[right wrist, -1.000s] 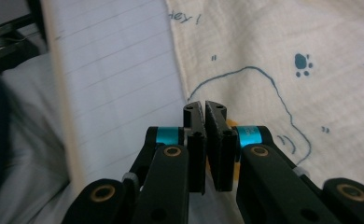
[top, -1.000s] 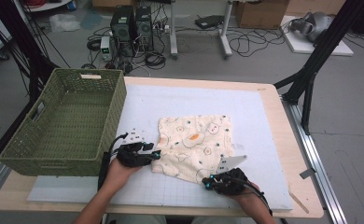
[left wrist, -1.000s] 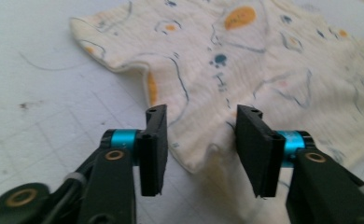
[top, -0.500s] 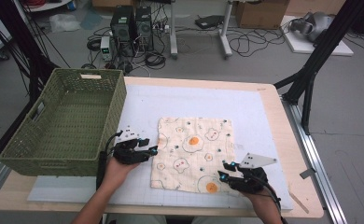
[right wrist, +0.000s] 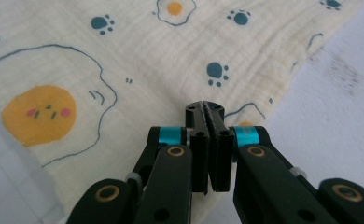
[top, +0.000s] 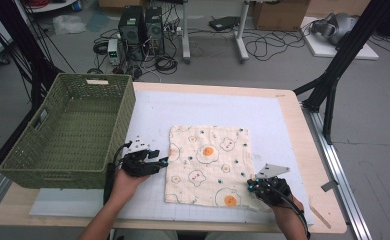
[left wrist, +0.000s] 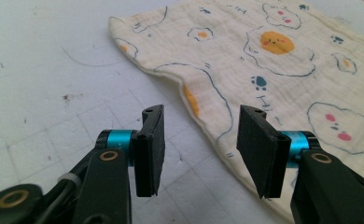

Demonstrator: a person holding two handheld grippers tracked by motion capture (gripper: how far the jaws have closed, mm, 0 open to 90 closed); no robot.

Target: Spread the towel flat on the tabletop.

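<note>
Basket [top: 68,130], green woven plastic, stands at the counter's [top: 303,165] 9 o'clock side. It has not shifted.

Left gripper [top: 155,162] sits just off the cloth's left edge, at about 9 o'clock of the cloth. In the left gripper view its jaws stand half apart with nothing between them; the hem of the muslin cloth [left wrist: 273,60] lies just ahead, toward 1 o'clock. We see no real move by this hand across the three high views.

The cloth [top: 208,162], cream with fried-egg and paw prints, was bunched a second ago; half a second ago it was already pulled out square, and now it lies flat in the middle of the counter, on the white gridded mat [top: 203,110], well apart from the basket.

Right gripper [top: 255,187] has travelled from the cloth's lower middle out to its 5 o'clock corner. In the right gripper view its jaws are pressed together at the cloth's edge [right wrist: 124,56]; they opened briefly and have closed again. We cannot tell whether a fold of fabric is pinched between them.

We judge the spreading done. Folding looks next, with the right corner perhaps already in hand.
</note>
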